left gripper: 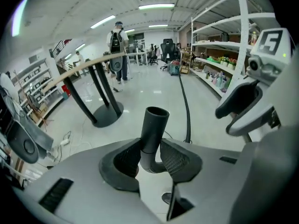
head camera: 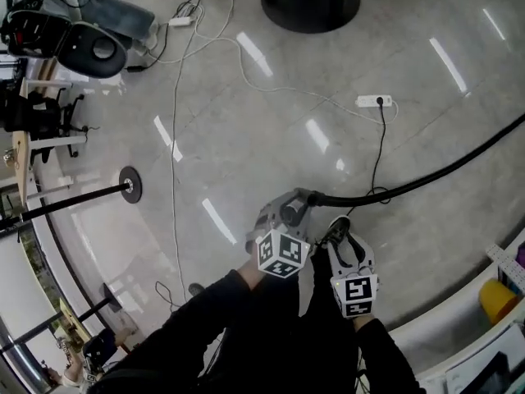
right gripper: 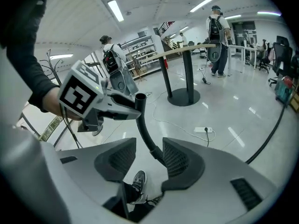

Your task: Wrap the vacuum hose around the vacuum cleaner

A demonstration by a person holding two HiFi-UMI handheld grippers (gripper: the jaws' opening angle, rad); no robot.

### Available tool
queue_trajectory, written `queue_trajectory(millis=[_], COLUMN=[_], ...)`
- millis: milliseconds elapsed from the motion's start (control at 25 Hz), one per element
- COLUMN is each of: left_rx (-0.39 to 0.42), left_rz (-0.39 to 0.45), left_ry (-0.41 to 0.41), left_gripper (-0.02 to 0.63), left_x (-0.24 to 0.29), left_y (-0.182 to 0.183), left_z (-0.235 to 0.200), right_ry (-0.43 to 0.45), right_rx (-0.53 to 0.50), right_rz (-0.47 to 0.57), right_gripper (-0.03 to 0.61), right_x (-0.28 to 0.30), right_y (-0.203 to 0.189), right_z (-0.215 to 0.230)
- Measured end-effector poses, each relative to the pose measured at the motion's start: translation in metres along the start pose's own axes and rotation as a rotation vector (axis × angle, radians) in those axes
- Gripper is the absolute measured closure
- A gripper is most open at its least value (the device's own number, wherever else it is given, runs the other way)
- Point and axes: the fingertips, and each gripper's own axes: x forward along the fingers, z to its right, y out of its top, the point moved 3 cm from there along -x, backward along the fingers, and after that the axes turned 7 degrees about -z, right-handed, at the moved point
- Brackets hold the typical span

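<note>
Fingers [left gripper: 176, 158] of left gripper [left gripper: 150, 154] found clamped from both sides on the rigid end tube [left gripper: 154, 122] of the hose [left gripper: 187, 111], tube upright between the pads. Fingers [right gripper: 176, 158] of right gripper [right gripper: 148, 158] found apart, gripping nothing; noted hose passing through the gap, close against one pad and clear of the other. Traced hose in head view from the two grippers, held close together at low centre, rightward in a rising curve over the floor [head camera: 246, 121] and out past the right edge. Logged wide bare floor ahead and to the left. Marked edges: round table base [head camera: 312, 2] at top, power strip [head camera: 373, 101] with trailing cable near the hose, pole stand [head camera: 130, 185] at left, shelving [head camera: 459, 310] close by on the lower right. Read only black-and-white square markers [head camera: 283, 254] on the gripper cubes; other print too small to make out.
</note>
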Motion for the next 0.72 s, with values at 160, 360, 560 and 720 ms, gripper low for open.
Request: queue_trajectory(millis=[160,360,560,720], left_rx=[0.017,0.058,0.085,0.079], left_rz=[0.047,0.095,0.165,0.199], left_ry=[0.006,0.018,-0.007,-0.081], left_gripper=[0.469,0.471,0.477,0.486], left_x=[-0.083,-0.155,-0.212,-0.243], left_y=[0.068,0.13,0.18,0.205], left_z=[0.012,0.028,0.06,0.087], right_ry=[-0.021,0.019,-0.005,-0.02], right_rx=[-0.082,-0.293,-0.425,-0.426], right_rz=[0.069,0.162,0.174,0.196], right_gripper=[0.383,0.325,0.304,0.402], right_x=[-0.052,-0.064,-0.066,-0.097], right_y=[0.047,0.087,0.12,0.134], right_z=[-0.009,-0.017,-0.021,-0.026])
